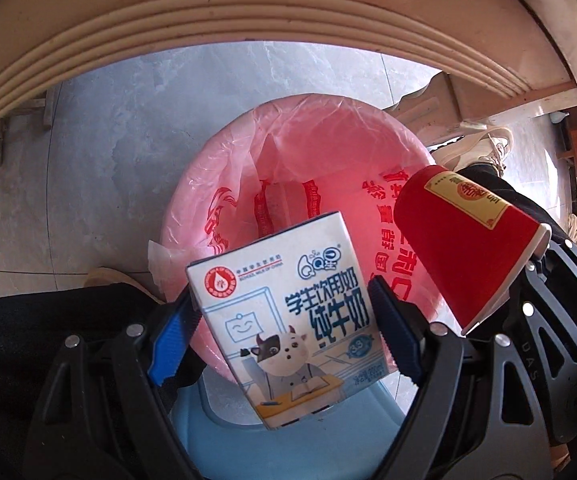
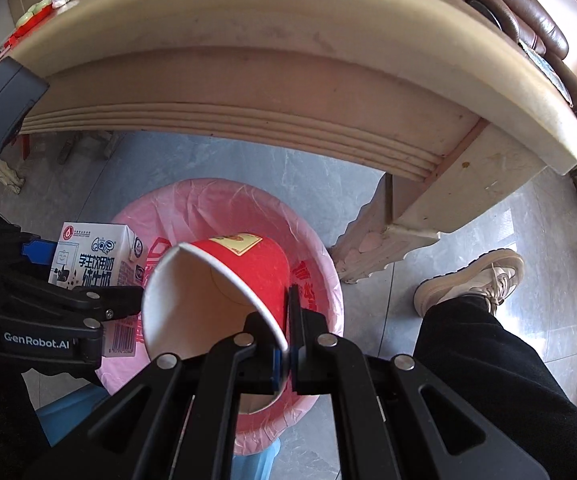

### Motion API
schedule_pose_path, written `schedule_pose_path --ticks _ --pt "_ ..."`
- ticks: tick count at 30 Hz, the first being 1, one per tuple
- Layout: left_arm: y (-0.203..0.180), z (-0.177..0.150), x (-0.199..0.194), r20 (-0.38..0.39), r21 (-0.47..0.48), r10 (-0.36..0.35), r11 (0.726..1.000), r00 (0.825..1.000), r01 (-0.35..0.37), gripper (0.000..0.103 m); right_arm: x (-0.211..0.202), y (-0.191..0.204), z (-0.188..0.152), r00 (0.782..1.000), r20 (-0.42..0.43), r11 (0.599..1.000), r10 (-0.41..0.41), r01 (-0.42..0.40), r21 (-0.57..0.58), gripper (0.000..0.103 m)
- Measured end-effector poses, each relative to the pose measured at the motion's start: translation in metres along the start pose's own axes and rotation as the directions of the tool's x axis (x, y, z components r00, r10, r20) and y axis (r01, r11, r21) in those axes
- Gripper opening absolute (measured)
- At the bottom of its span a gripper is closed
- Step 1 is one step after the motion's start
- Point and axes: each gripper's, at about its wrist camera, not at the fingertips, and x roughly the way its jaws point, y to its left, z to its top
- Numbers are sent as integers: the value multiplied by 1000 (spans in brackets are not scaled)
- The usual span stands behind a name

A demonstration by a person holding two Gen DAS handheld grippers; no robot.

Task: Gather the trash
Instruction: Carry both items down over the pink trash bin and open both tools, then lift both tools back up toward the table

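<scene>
hidden: we can't see the bin's [image 1: 224, 168] floor; the pink liner [image 1: 320, 136] w/ red print covers the inside, and the carton and cup block the near part. bin body mostly out of sight under both tools.
cut off: table [image 2: 248, 80] top runs out of frame; stuff on its far edge too small for us to name.
left gripper [image 1: 284, 312]: clamped on milk carton [image 1: 288, 300], blue pads on both side walls, carton tilted, over the bin's near rim.
right gripper [image 2: 288, 320]: pinched tight on the wall of the red paper cup [image 2: 228, 300], one finger inside, one outside; cup on its side, mouth toward the cam, over the bin opening.
around: grey tile floor [image 2: 468, 216], carved table leg [image 2: 388, 236] just beside bin, person's beige sneaker [image 2: 472, 280] and black trouser leg [image 2: 500, 360] on the right, brown leather seat [image 2: 528, 12] beyond the table.
in the way: table edge overhangs above the bin.
</scene>
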Motion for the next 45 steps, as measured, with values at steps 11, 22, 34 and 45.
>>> schedule_pose_path --ticks 11,22,34,45 --pt "0 7 30 -80 -5 -8 1000 997 7 75 38 3 -3 994 -98 999 42 -42 5 3" --pt "-1 8 32 -81 -14 35 999 996 -37 77 51 14 -3 990 -140 999 28 -34 -41 22" --pt "-9 6 24 -30 51 119 992 992 -118 79 45 15 -1 993 -112 998 45 -49 -35 34" --pt "-12 -26 -92 183 156 162 969 970 -191 79 -69 18 2 980 158 988 124 -108 -107 63"
